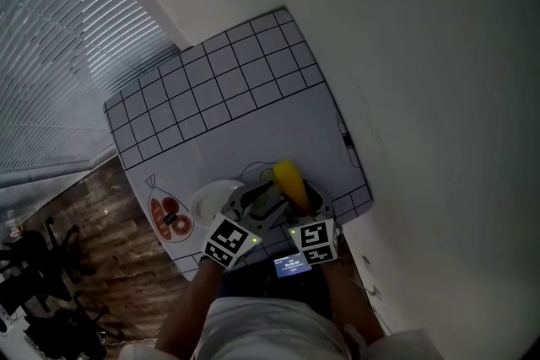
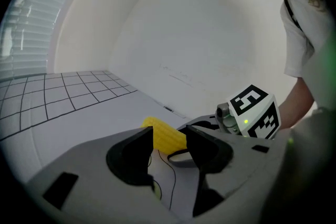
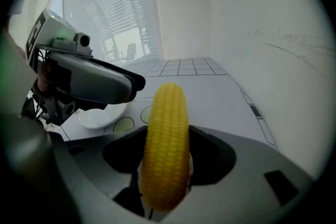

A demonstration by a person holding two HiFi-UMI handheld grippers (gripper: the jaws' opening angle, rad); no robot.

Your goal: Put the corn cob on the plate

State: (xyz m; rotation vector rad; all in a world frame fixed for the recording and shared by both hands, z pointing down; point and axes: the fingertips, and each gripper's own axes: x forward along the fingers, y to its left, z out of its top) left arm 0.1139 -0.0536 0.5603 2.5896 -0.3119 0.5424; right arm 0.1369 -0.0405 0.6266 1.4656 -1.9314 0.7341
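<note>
Right gripper (image 3: 167, 150) pinches the long yellow corn cob (image 3: 167, 113) for carrying; the round white plate (image 3: 97, 118) sits left of its fingers; left gripper (image 2: 169, 140) gapes empty.

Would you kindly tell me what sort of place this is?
Probably an indoor test corner rather than a real kitchen: a printed grid mat as the work surface, bare white walls, window blinds, and the right gripper clamping a corn cob.

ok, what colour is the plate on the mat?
White: the small round white plate shows best in the right gripper view.
</note>
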